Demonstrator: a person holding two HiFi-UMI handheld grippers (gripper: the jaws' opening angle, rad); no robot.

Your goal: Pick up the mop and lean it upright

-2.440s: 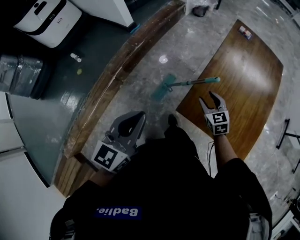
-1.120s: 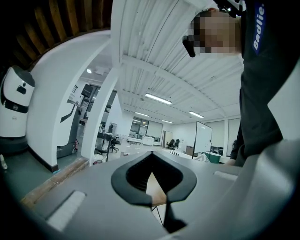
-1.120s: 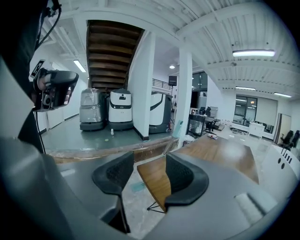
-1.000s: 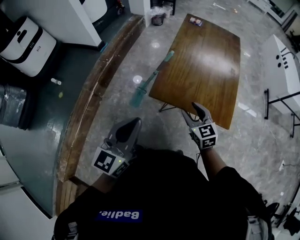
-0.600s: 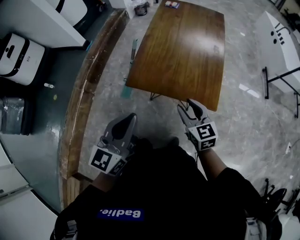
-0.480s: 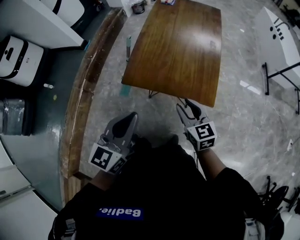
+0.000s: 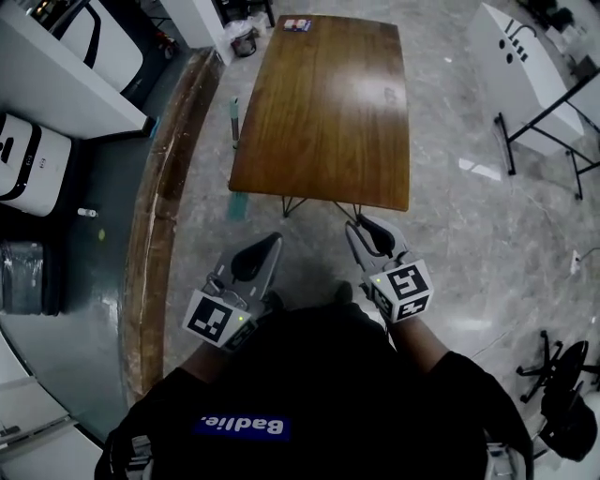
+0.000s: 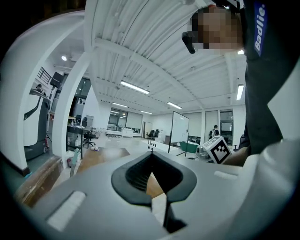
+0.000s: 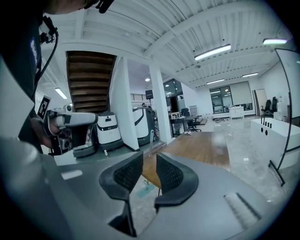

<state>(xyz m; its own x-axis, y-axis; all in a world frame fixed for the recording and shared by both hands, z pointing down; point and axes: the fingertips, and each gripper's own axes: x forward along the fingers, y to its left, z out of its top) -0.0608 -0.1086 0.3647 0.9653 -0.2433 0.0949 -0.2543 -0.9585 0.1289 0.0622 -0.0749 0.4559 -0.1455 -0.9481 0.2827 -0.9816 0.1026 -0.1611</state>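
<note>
- Teal-handled mop [image 7: 234,122] stands propped against the left long edge of the wooden table [image 7: 323,103]. Its handle is up and its flat head is on the floor just beside that edge, towards the table's near left corner.
- Judgement: the lean appears made, and what is left is a clean withdrawal and a check that the mop stands firm.
- Left gripper [image 7: 270,244] is off the table's near end, apart from the mop. Its jaws are pressed together with nothing in them.
- Right gripper [image 7: 362,227] is just short of the table's near edge. Its jaws have just been closing; a narrow gap shows and nothing is between them.
- Recommended: keep both grippers and the person's feet well apart from the handle and the table legs.
- Risk, as judged: a knock to the table could slide the handle along its smooth edge. The floor looks polished, so the head may creep; confirm it sits flat.
- Containers: one waste bin [image 7: 244,39] stands beyond the table's far left corner and appears lined with a bag. Its contents cannot be made out.
- A small flat item [image 7: 296,24] lies at the table's far end, too small to identify.
</note>
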